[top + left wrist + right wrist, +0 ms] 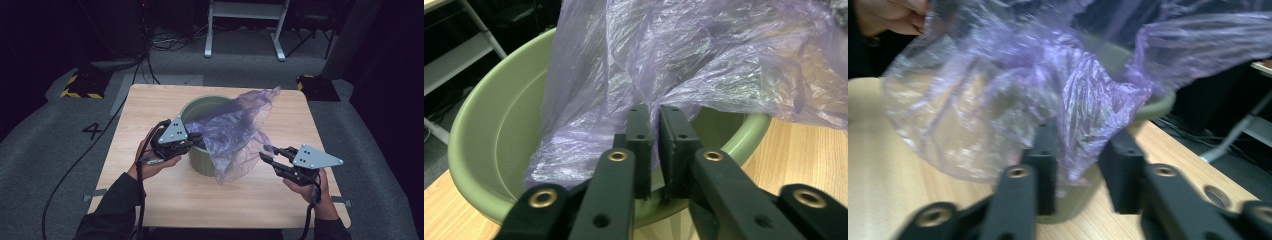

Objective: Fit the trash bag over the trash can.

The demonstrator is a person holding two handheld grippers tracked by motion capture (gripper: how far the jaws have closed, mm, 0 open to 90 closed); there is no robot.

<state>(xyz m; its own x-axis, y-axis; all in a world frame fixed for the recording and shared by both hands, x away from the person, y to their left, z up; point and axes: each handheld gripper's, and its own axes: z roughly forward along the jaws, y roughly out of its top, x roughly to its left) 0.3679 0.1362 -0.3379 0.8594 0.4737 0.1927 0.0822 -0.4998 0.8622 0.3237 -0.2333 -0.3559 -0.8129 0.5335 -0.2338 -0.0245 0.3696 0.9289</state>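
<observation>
A green bucket (200,164) stands in the middle of the wooden table (150,100). A thin purple plastic bag (235,130) is draped over its mouth and hangs down its right side. My left gripper (197,140) sits at the bucket's left rim. In the left gripper view its jaws (656,112) stand almost together with a gathered fold of the bag (684,60) pinched at their tips, above the bucket (499,125). My right gripper (265,152) is at the bag's lower right edge. Its jaws (1083,140) stand apart, and a hanging fold of the bag (998,100) lies loose between them.
Bare wood lies in front of the bucket and on both sides. Beyond the far edge are a white metal frame (245,30), floor cables (170,42) and yellow-and-black striped blocks (82,85) near both far corners. The person's left hand (888,15) appears behind the bag.
</observation>
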